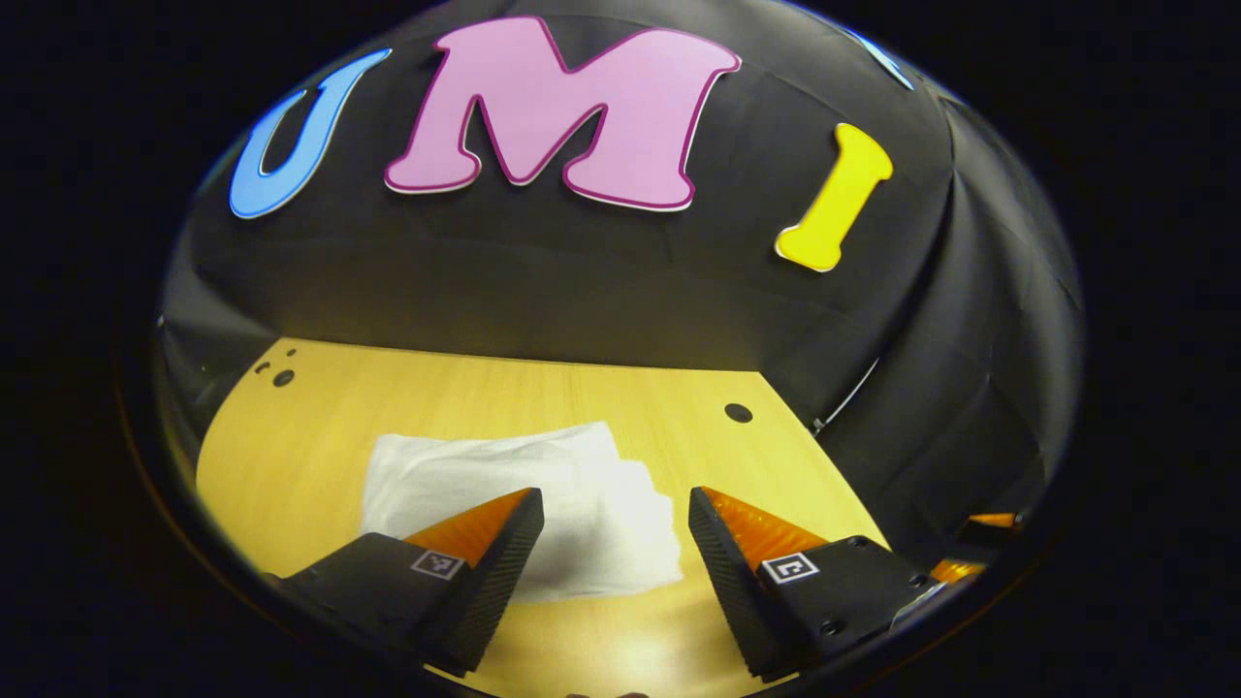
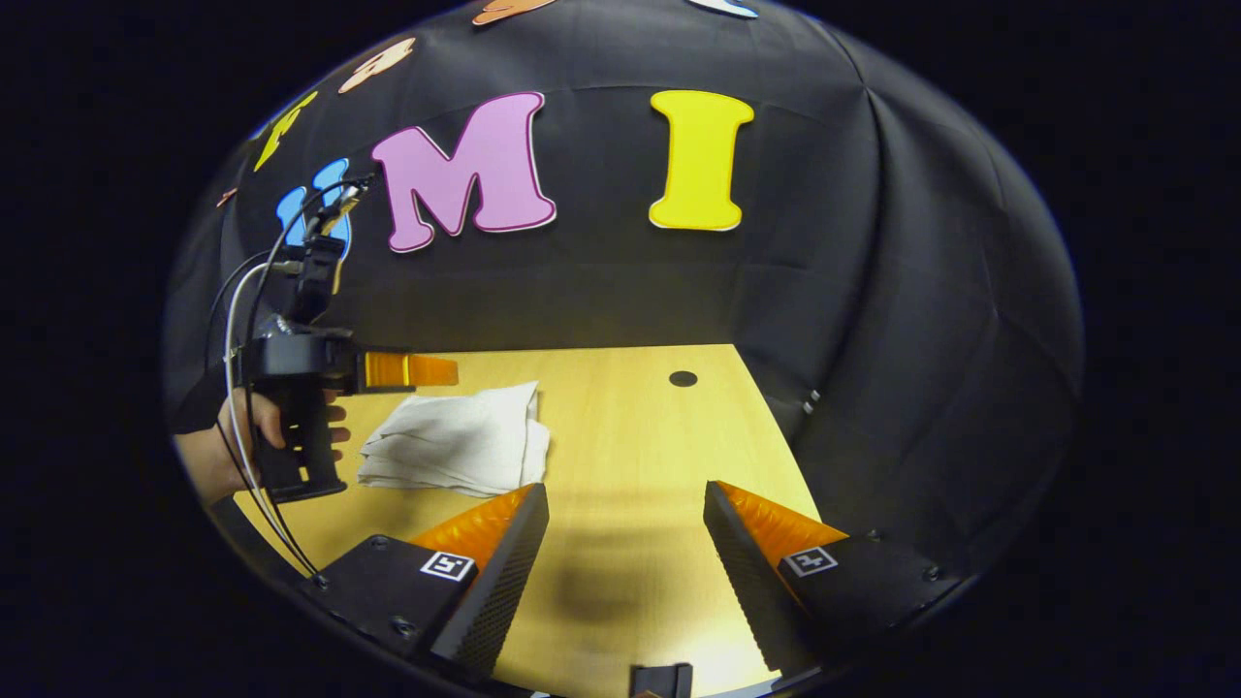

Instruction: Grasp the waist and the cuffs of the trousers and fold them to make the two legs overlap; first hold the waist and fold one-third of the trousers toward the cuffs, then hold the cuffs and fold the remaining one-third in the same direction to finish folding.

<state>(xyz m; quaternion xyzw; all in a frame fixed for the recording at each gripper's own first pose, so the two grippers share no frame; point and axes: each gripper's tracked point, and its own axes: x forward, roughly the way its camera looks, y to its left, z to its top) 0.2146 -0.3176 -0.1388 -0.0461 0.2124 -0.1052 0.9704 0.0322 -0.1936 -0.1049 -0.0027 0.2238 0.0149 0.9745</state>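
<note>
The white trousers [image 1: 528, 504] lie folded into a compact stack on the wooden table [image 1: 320, 436]. In the left gripper view my left gripper [image 1: 616, 504] hangs open above the near edge of the stack, holding nothing. In the right gripper view the trousers [image 2: 456, 441] rest at the left of the table [image 2: 630, 436], layered edges facing me. My right gripper [image 2: 625, 499] is open over bare wood to the right of the stack. The left gripper [image 2: 412, 369], held by a hand [image 2: 228, 441], hovers above the stack's left end.
The booth's black cloth wall [image 1: 582, 291] closes the far and right sides of the table. A round dark hole [image 2: 683, 378] sits in the tabletop near the far right corner, and small holes [image 1: 281, 376] mark the far left. Cables [image 2: 242, 320] trail from the left gripper.
</note>
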